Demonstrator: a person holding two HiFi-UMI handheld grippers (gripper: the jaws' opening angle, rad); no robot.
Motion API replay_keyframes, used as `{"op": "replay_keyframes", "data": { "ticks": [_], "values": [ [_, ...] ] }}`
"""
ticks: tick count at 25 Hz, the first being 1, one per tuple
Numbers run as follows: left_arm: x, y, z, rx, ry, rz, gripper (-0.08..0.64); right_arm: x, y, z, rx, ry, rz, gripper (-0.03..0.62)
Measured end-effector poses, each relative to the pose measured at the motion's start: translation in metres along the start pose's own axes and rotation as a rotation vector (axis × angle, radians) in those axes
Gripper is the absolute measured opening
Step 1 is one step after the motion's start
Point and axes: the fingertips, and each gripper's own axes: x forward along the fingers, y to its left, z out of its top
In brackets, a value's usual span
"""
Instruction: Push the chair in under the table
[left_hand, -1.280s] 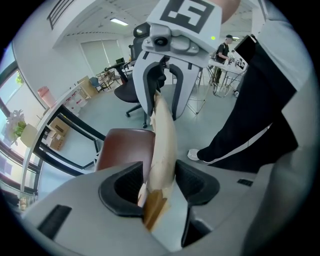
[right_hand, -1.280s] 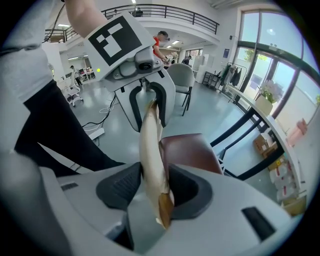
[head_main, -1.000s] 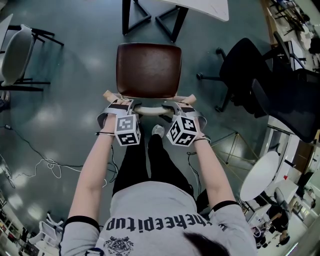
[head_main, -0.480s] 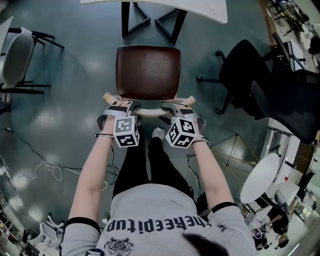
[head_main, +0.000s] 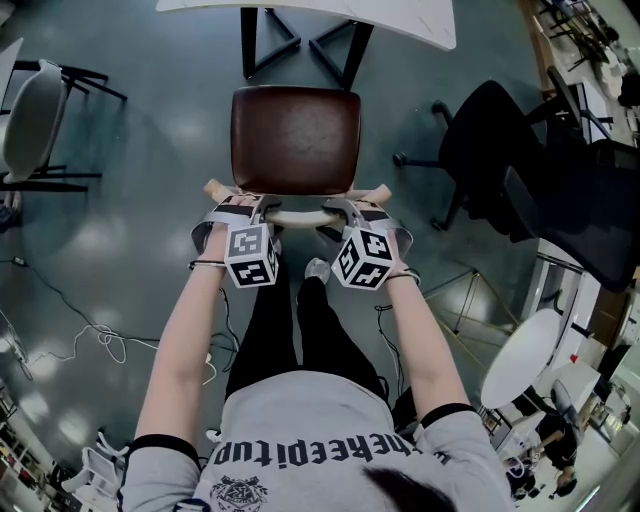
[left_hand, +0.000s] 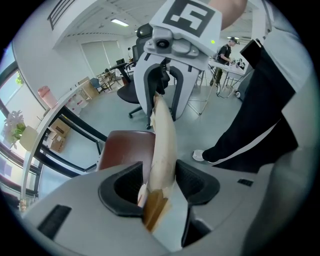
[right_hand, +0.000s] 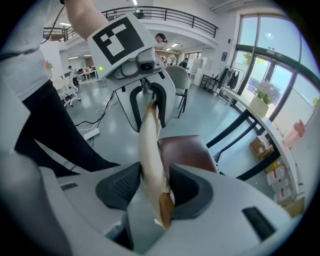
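Two pinches on the pale backrest (head_main: 300, 216): left gripper (head_main: 240, 207) and right gripper (head_main: 360, 207), one near each end. Chair (head_main: 296, 140) stands just short of the table (head_main: 400, 20). Rigid, probably weighty; that rail suits an even push.

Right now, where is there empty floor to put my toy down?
The biggest bare patch is the floor between the brown chair and the grey chair on the left. A narrower strip lies between the brown chair and the black office chair. It is crowded under the table, with its legs, and by the cables lower left.
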Motion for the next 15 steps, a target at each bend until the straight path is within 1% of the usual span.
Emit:
{"op": "replay_keyframes", "data": {
  "ticks": [7, 15],
  "values": [
    [0.001, 0.002, 0.001, 0.002, -0.006, -0.001, 0.213, 0.001, -0.003, 0.0, 0.001, 0.0, -0.003, 0.186],
    [0.003, 0.021, -0.003, 0.012, -0.011, 0.014, 0.215, 0.006, -0.02, 0.002, 0.008, 0.003, -0.015, 0.189]
  ]
}}
